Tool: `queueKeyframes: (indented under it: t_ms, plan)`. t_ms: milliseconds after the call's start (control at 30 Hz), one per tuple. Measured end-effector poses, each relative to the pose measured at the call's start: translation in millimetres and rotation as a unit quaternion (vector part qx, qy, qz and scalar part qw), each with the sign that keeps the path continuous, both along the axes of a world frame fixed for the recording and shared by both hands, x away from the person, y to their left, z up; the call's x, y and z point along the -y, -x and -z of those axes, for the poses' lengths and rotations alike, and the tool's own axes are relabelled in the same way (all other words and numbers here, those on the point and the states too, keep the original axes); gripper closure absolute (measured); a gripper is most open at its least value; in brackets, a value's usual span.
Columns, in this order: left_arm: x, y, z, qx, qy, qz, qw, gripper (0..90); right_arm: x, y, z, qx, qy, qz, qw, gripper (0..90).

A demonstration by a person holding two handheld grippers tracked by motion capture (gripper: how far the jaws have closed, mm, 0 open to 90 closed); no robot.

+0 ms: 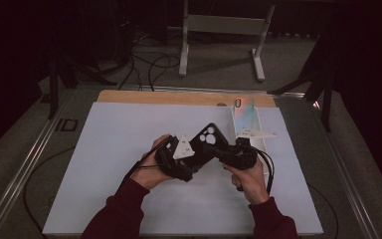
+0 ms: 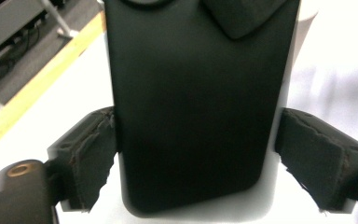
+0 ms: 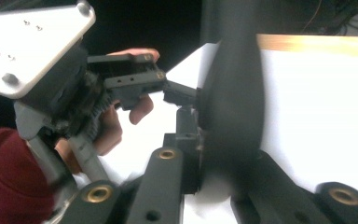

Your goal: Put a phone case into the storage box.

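Black phone case (image 1: 206, 141) is held above the white table (image 1: 109, 149), clamped by the left gripper (image 1: 191, 158) and right gripper (image 1: 218, 149).

Phone case (image 1: 206, 142) at mid-table, above the white mat (image 1: 104, 164), between left gripper (image 1: 191, 158) on its left and right gripper (image 1: 218, 151) on its right. Second phone (image 1: 243, 112) lies behind and to the right, near the table's far edge (image 1: 169, 97).

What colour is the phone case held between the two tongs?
Plain matte black phone case, no pattern; the left gripper view shows it best.
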State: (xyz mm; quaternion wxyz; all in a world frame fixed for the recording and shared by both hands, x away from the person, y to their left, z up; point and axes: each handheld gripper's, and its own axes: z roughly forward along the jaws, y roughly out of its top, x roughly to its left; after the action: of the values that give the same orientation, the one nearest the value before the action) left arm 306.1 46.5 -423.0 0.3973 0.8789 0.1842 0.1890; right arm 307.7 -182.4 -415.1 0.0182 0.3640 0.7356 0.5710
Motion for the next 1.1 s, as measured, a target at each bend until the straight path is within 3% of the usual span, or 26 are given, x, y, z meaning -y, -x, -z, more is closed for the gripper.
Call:
queueKeyframes:
  t_ms: [33,167,467,900,1100]
  plan:
    - [-1.3,-1.0,-0.4,-0.006,0.008,0.002,0.9999,24.9,-1.1,1.0,-0.2,0.009,0.013,0.006,0.9999,85.5]
    - [-2.7,-1.7,-0.7,-0.017,0.01,0.003,0.9998,18.6,0.4,1.7,-1.7,0.016,0.018,0.007,0.9997,85.7]
    - [-8.1,-5.2,-4.6,-0.039,0.037,-0.002,0.9986,7.9,8.8,1.7,-8.7,0.033,0.021,0.006,0.9992,85.7]
    - [-6.8,-7.0,-2.9,-0.069,0.049,0.017,0.9963,2.3,12.0,4.3,-16.4,0.047,0.026,-0.012,0.9985,85.7]
    - [-6.6,-7.1,-1.5,-0.081,0.058,0.041,0.9942,4.9,9.0,6.8,-21.9,0.061,0.027,-0.039,0.997,85.7]
